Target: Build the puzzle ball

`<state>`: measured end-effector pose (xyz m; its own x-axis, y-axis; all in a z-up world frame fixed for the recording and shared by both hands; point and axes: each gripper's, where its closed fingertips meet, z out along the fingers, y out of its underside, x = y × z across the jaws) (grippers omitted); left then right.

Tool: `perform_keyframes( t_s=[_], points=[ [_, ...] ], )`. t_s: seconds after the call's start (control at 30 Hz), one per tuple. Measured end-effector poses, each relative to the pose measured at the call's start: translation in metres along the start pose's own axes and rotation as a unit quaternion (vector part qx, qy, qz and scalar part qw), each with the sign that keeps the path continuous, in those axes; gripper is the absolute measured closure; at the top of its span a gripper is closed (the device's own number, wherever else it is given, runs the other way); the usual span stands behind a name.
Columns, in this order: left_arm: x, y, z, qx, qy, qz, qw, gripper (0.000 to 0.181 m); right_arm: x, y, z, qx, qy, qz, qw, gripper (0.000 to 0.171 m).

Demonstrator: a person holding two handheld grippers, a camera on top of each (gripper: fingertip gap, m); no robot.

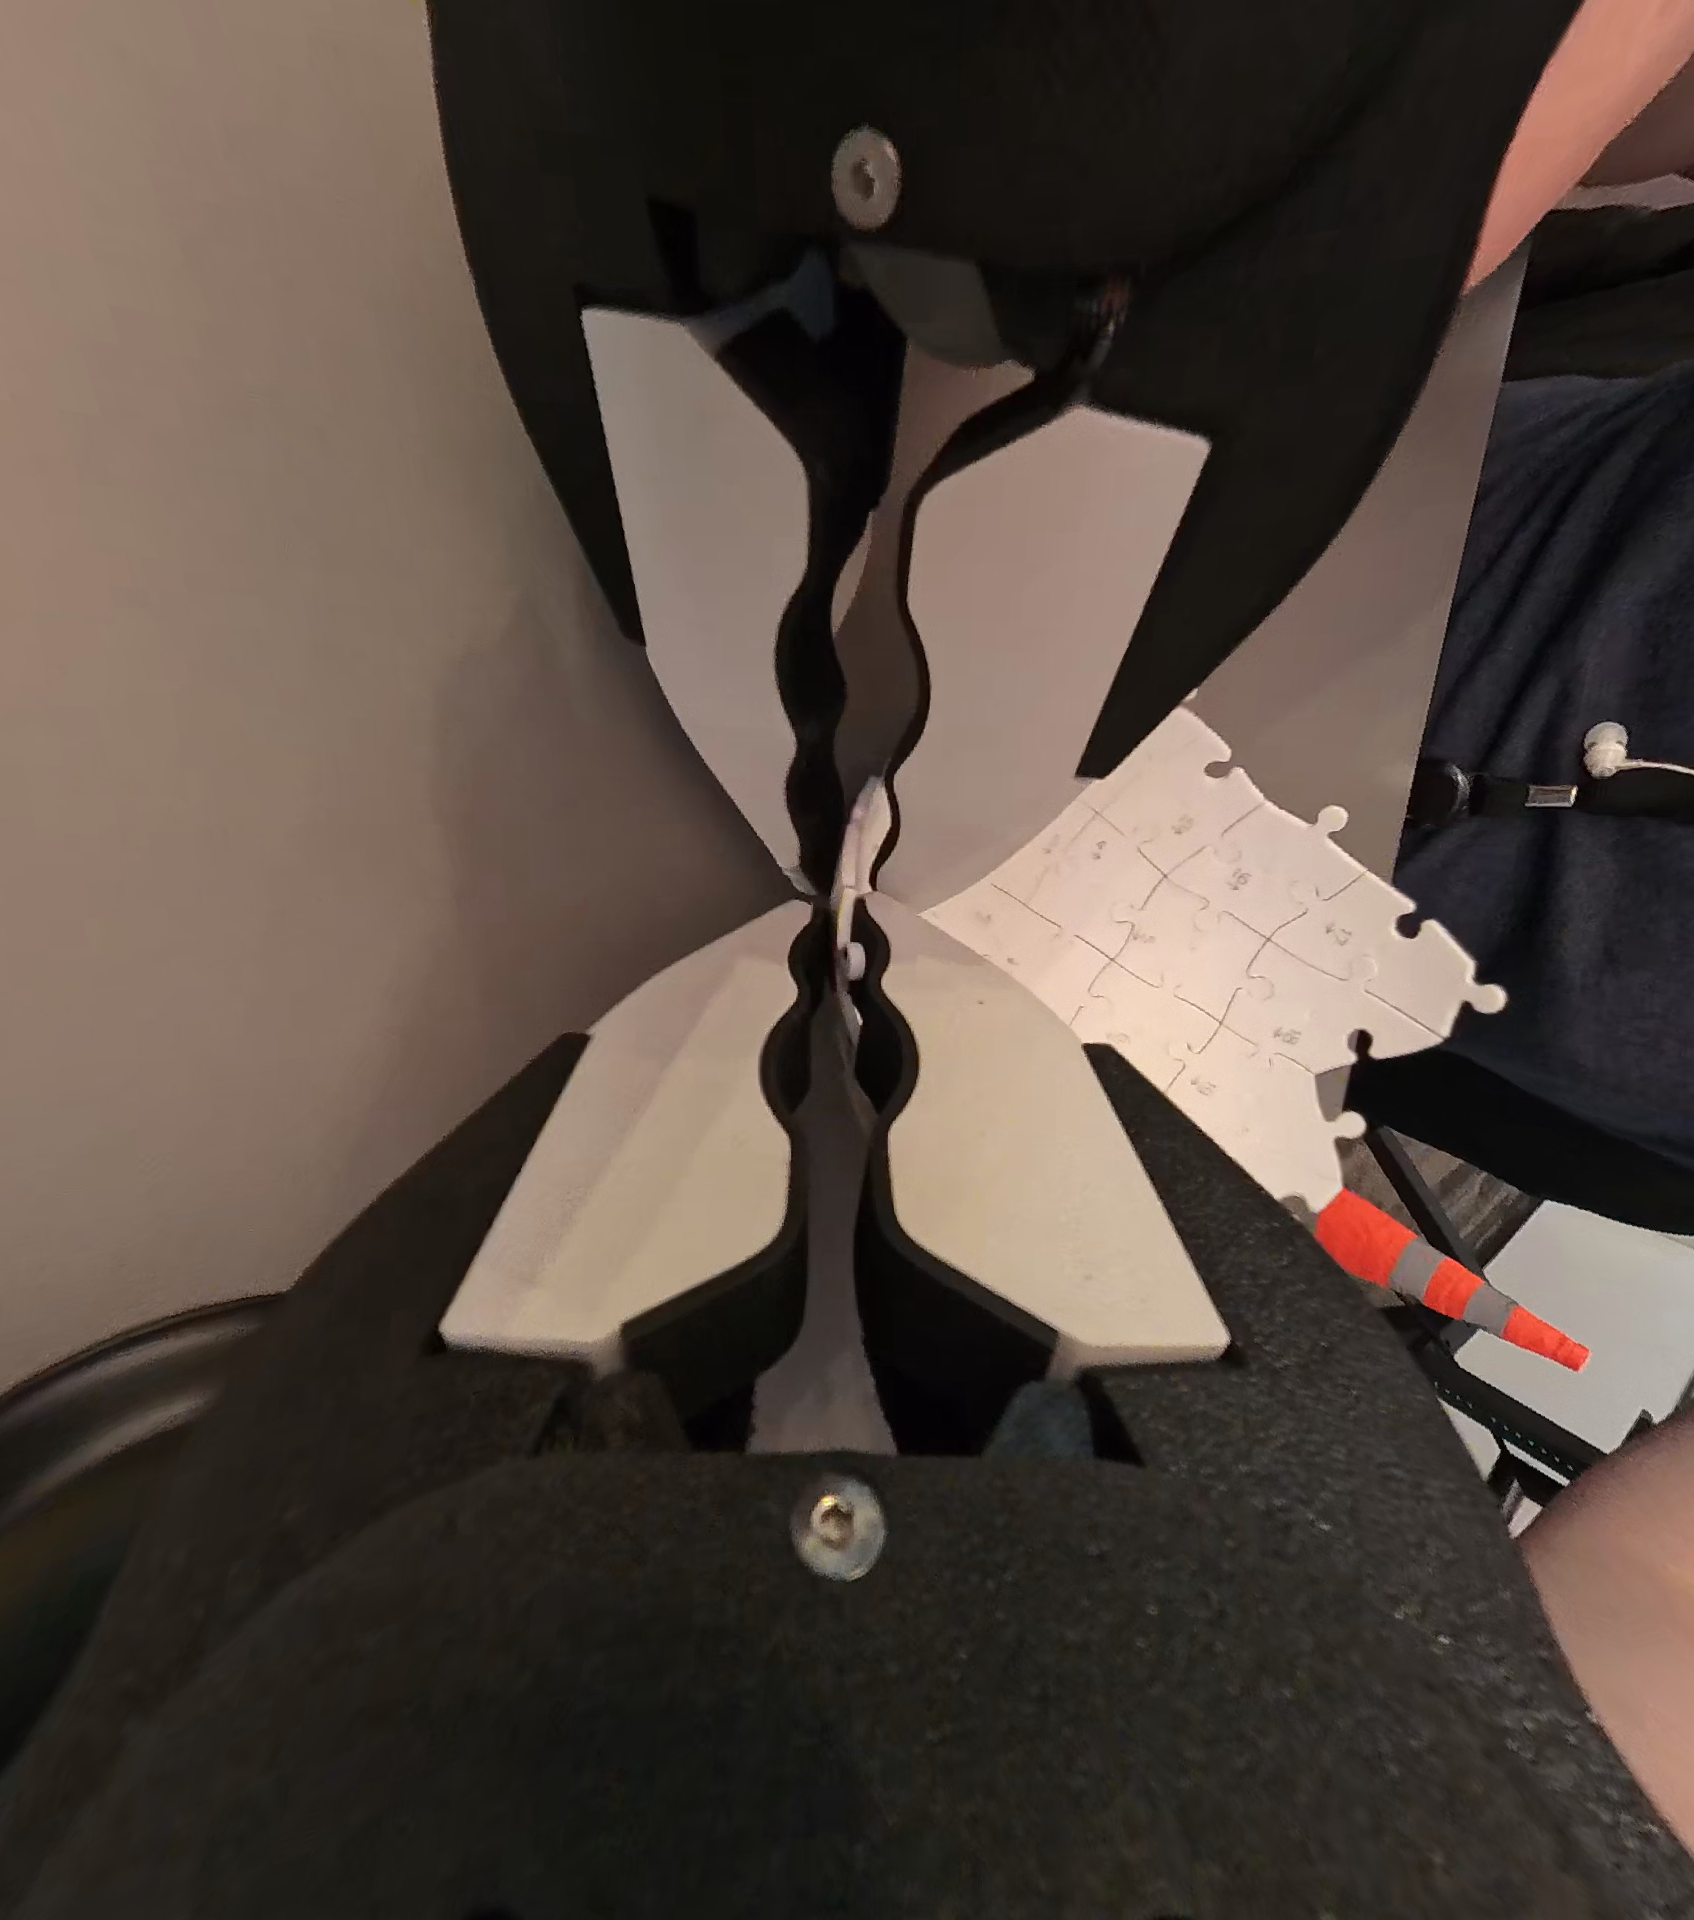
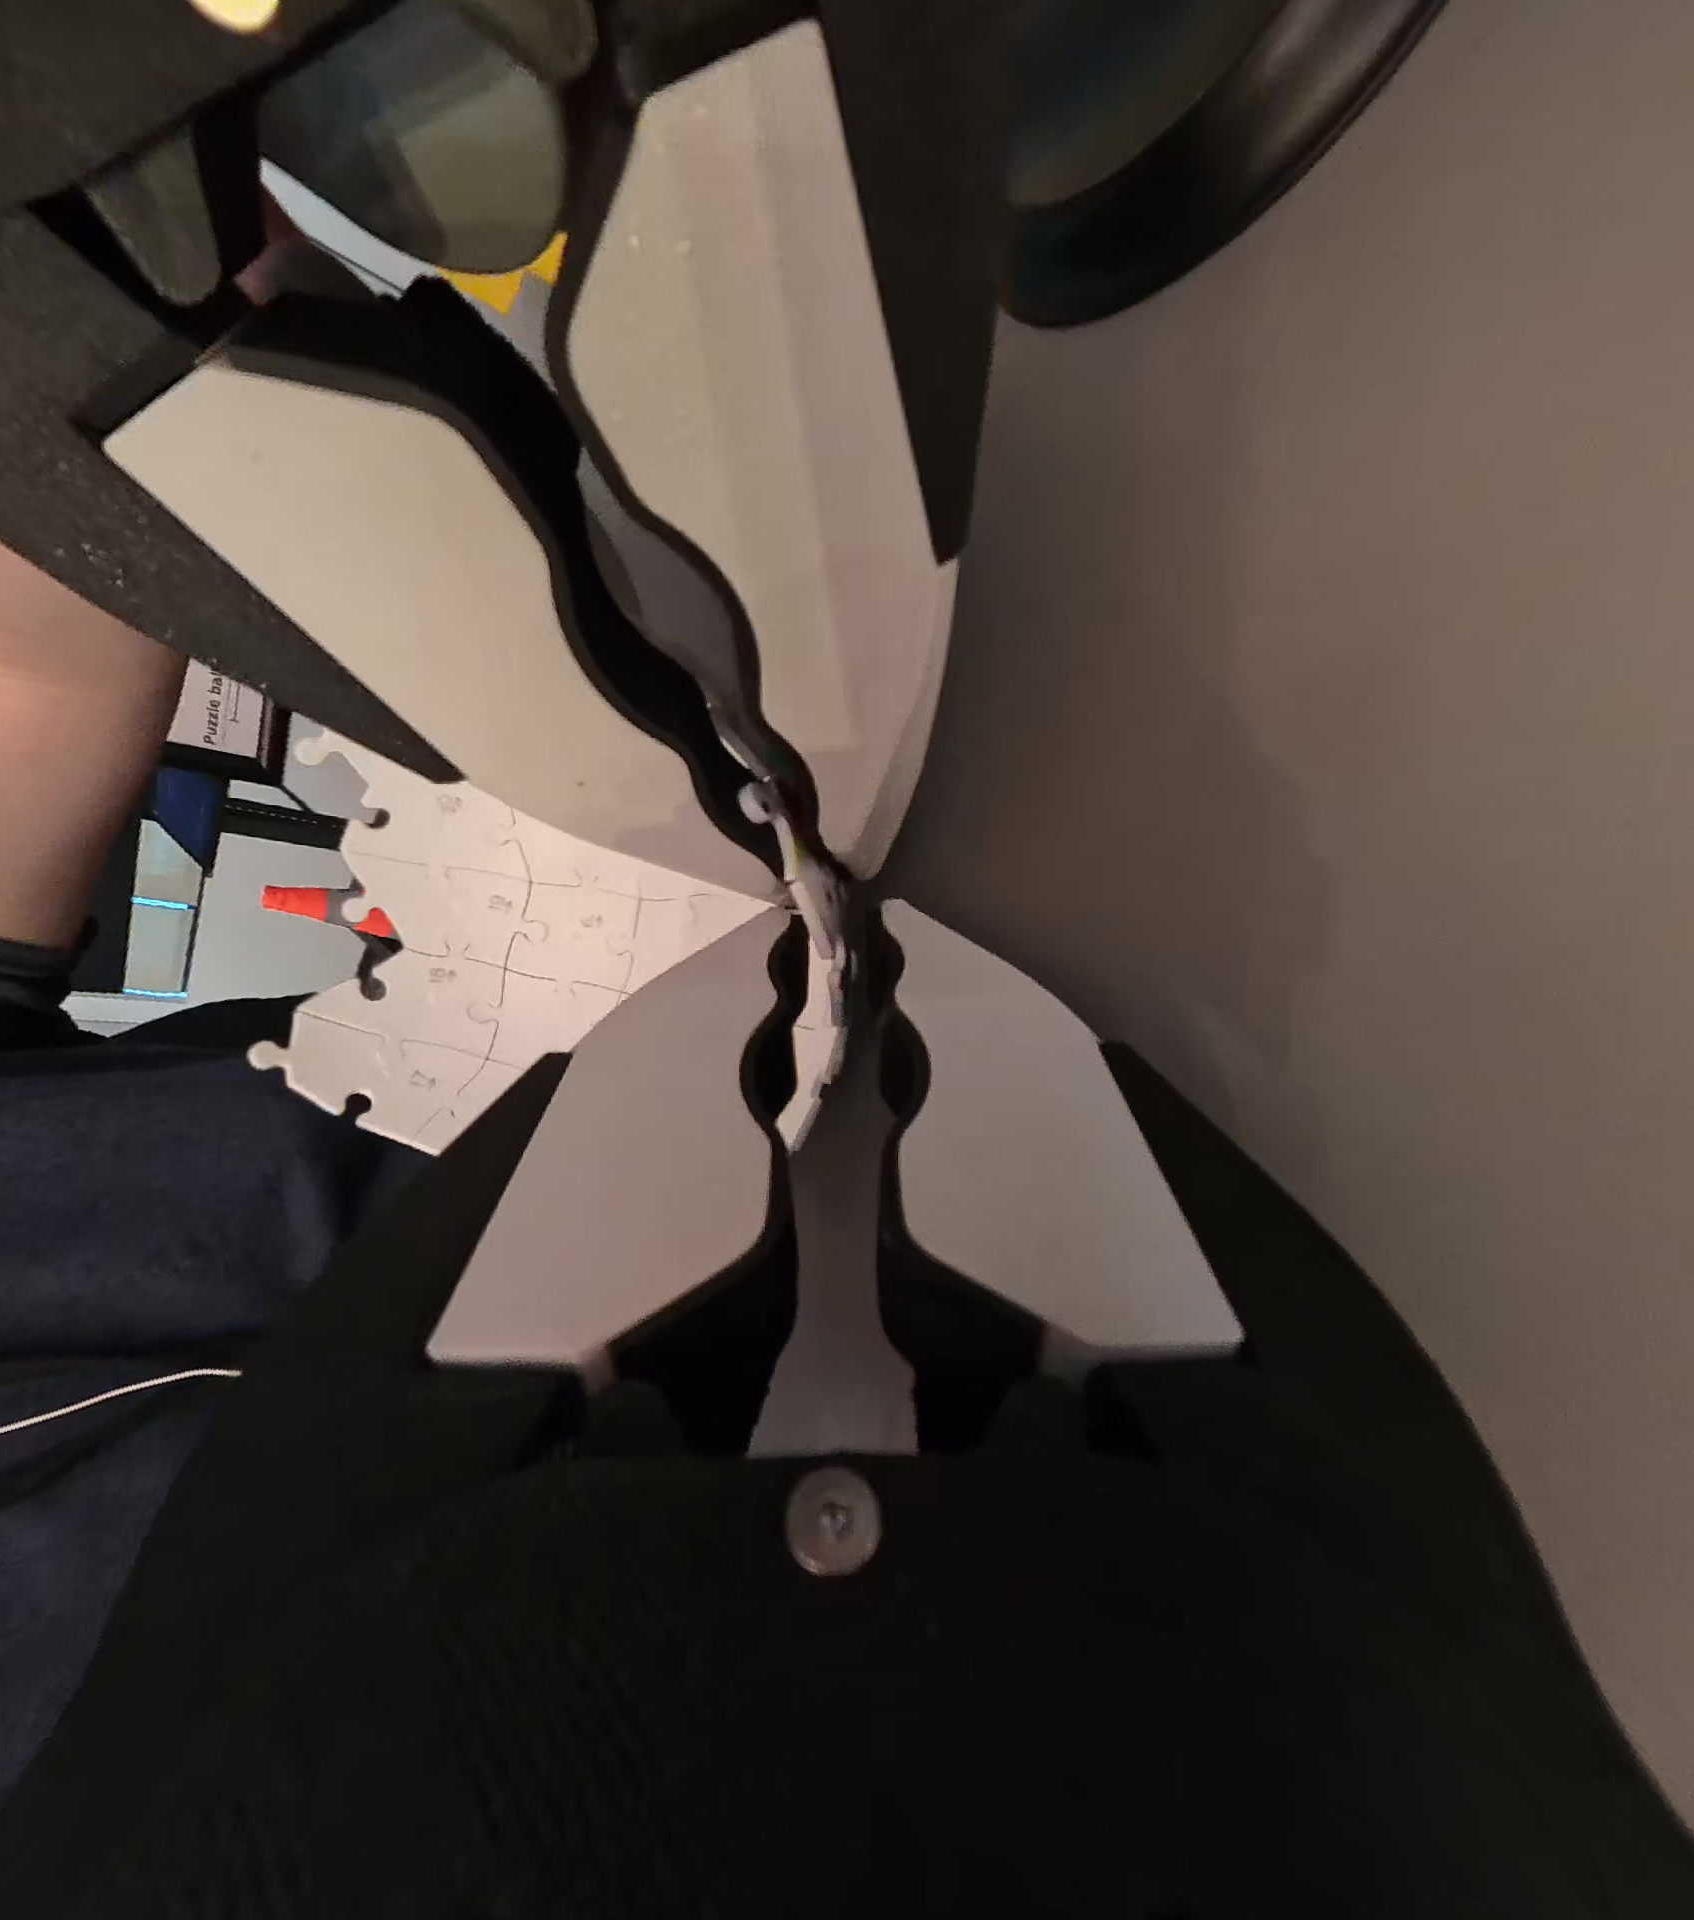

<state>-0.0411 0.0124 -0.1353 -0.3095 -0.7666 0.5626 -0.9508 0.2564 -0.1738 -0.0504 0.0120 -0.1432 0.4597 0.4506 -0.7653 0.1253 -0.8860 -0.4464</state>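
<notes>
Both tools meet tip to tip: the left tool (image 1: 848, 971) and the right tool (image 2: 827, 940) are each clamped on the edge of the curved white sheet of joined puzzle pieces (image 1: 1238, 935), which fans out beside the meeting point, in front of the person's dark shirt (image 1: 1601, 623). I judge the risk is that pressing or twisting too hard would pop the tabs apart, since both grips hold only a thin edge. Each hand points its tool straight at the other, nearly on one line.
</notes>
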Motion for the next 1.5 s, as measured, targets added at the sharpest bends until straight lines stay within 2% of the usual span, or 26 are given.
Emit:
perform_keyframes(
  t_s=[0.23,0.67,0.97,1.17,1.3,1.5],
  points=[
    [-0.0003,-0.0008,-0.0003,-0.003,-0.003,0.005,1.000,0.178,0.0011,0.0016,0.0014,-0.006,-0.002,0.003,1.000,0.167],
    [-0.0002,0.0008,-0.0017,0.010,-0.007,0.013,1.000,0.179,0.0009,0.0004,0.0025,-0.011,0.014,-0.004,1.000,0.168],
    [0.0053,0.0029,-0.0006,0.011,0.003,0.016,1.000,0.178,-0.0059,0.0032,0.0046,-0.018,-0.043,-0.017,0.999,0.167],
    [0.0041,0.0005,-0.0007,0.014,0.003,0.007,1.000,0.179,-0.0033,0.0035,0.0021,-0.022,-0.011,-0.016,1.000,0.166],
    [0.0033,-0.0005,-0.0013,0.009,-0.002,0.005,1.000,0.179,-0.0007,0.0026,0.0001,-0.016,0.007,-0.008,1.000,0.154],
    [0.0026,-0.0007,-0.0034,0.007,-0.008,0.005,1.000,0.178,0.0030,0.0053,-0.0034,-0.021,0.028,-0.016,0.999,0.156]
  ],
)
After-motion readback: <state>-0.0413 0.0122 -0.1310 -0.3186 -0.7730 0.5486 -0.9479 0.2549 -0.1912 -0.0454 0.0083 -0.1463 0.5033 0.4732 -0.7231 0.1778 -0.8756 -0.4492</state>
